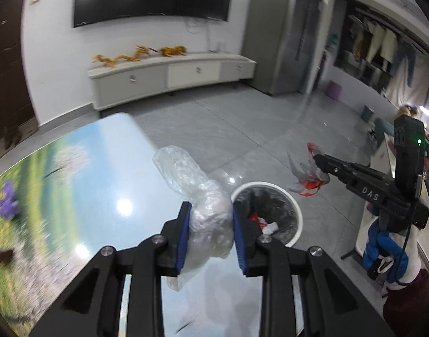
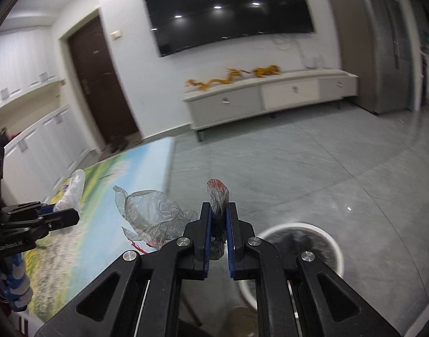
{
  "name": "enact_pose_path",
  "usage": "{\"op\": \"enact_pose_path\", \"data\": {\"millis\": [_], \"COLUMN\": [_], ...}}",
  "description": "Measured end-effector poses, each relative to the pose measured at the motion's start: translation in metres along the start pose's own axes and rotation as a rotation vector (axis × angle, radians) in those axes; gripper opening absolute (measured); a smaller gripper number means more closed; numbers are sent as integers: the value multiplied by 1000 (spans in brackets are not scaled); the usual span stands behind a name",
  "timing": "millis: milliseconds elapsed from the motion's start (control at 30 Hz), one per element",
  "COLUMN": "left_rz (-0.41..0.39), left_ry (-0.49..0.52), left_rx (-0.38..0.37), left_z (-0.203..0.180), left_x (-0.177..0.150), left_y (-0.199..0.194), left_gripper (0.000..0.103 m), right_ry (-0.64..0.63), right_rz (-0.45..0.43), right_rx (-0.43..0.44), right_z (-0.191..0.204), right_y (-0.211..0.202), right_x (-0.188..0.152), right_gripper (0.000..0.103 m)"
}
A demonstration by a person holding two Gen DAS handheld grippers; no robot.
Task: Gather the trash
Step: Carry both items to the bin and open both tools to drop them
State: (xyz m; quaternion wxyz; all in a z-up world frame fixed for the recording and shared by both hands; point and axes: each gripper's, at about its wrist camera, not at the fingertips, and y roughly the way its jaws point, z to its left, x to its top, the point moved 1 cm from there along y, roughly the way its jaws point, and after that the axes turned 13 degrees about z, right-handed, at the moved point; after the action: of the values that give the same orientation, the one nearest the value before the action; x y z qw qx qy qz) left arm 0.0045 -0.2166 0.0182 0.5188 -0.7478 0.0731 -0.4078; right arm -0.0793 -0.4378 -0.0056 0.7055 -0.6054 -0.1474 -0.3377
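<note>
Gripping: left gripper (image 1: 211,219) pinches a crumpled clear plastic bag (image 1: 197,193) between its blue pads (image 1: 184,238); jaws narrow, bag bulging above and below them.
Right gripper (image 2: 217,221): jaws almost closed on a grey plastic wrapper with red print (image 2: 217,196); a loose flap (image 2: 151,216) hangs to its left.
Bin: white-rimmed trash can (image 1: 294,210) on the grey floor (image 1: 242,129), just past the table's edge, scraps already inside.
Table: glossy top with meadow print (image 1: 74,182), under the left gripper.
Background: wall television (image 2: 228,8), low cabinet (image 2: 270,95), dark door (image 2: 99,81).
Focus: edges blurred.
</note>
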Motion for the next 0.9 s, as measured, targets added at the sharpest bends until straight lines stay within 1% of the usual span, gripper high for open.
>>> {"op": "enact_pose_path", "data": {"millis": [133, 267, 467, 533, 567, 600, 633, 667, 700, 833, 900], "left_rz": [59, 118, 191, 209, 220, 231, 237, 240, 243, 255, 251], "left_ry": [28, 58, 90, 93, 96, 96, 93, 91, 90, 97, 98], "left_rx": [-46, -85, -127, -141, -149, -158, -164, -165, -166, -166, -158], "left_z": [-28, -57, -92, -100, -105, -109, -113, -116, -120, -126, -131], "left_x": [25, 52, 76, 83, 86, 89, 92, 94, 96, 99, 98], "left_y": [40, 84, 139, 153, 160, 167, 174, 179, 184, 194, 192], "left_gripper": [28, 29, 29, 29, 31, 34, 37, 44, 48, 48, 49], "right_ry": [69, 117, 196, 217, 225, 233, 242, 252, 259, 278, 286], "right_rz": [27, 82, 157, 180, 192, 202, 209, 215, 220, 235, 231], "right_rx": [-67, -113, -129, -127, -123, -122, -120, -118, -119, -128, -130], "right_z": [-41, -77, -122, -131, -135, -136, -140, -144, -147, -157, -158], "right_y": [16, 44, 83, 92, 97, 101, 104, 107, 110, 113, 110], "right_x": [-3, -5, -17, -22, -25, -27, -30, -33, -35, -41, -42], "right_gripper": [11, 11, 11, 13, 18, 26, 31, 39, 41, 41, 42]}}
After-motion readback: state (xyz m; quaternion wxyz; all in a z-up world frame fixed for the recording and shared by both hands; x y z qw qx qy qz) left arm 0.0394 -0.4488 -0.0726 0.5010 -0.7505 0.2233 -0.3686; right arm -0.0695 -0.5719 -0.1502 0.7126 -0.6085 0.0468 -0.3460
